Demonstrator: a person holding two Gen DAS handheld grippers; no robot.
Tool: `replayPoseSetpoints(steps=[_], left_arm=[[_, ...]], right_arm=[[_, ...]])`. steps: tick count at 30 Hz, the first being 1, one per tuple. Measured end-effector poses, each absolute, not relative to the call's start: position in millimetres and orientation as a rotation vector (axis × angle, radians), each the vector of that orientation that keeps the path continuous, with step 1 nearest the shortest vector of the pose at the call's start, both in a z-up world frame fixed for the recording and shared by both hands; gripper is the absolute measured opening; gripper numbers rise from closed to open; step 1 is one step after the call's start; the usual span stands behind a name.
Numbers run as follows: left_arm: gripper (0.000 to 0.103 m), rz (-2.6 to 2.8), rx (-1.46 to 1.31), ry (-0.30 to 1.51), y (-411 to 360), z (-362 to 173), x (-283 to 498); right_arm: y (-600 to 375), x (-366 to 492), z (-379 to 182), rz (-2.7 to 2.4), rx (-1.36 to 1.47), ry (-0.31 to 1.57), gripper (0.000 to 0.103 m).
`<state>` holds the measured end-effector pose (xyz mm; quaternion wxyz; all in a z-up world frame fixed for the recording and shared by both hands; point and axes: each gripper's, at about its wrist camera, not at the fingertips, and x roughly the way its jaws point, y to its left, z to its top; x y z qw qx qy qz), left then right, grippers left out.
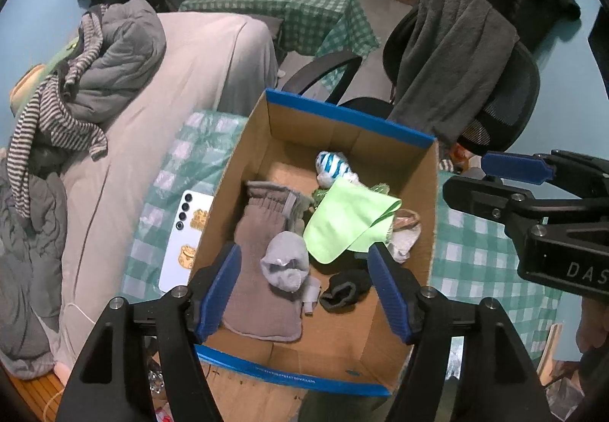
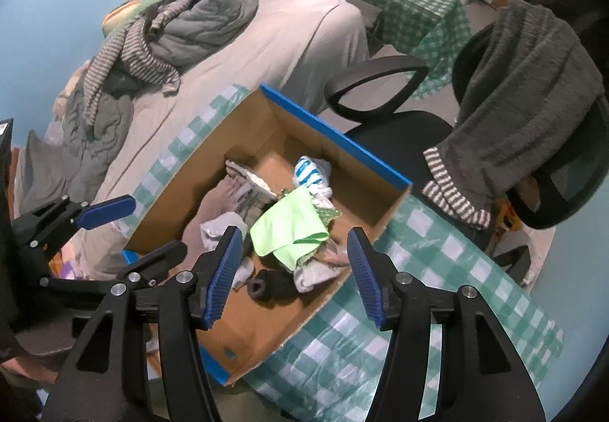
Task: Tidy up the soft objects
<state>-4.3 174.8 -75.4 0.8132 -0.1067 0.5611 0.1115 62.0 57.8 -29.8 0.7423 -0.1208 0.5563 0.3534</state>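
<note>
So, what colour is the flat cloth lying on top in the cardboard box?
Light green, clearest in the left wrist view.

A checked tablecloth [image 1: 475,258] (green-white) carries 1 cardboard box [image 1: 430,201] and 1 phone [image 1: 182,243].

— What sort of place is shown?
— A lived-in bedroom is shown: a bed [image 1: 213,53] is heaped with a quilt [image 1: 121,53] and striped clothing [image 1: 45,117].
— What else marks it as a home?
— A towel [image 1: 453,56] is draped over an office chair [image 2: 392,110], and tables are covered in checked cloth [image 1: 289,11].
</note>
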Motion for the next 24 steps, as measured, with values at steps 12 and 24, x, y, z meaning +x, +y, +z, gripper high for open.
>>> replayPoseSetpoints(steps=[12,24], left_arm=[[0.082,0.216,-0.226,1.104,162.2,-19.0,-13.4],[0.082,0.223,-0.203,1.082,150.3,8.6,-21.1]], right_arm=[[13.4,57.0,12.2,0.667,-0.180,1.126,0.058],[-15.8,41.4,53.3,0.606,-0.161,1.019,0.058]])
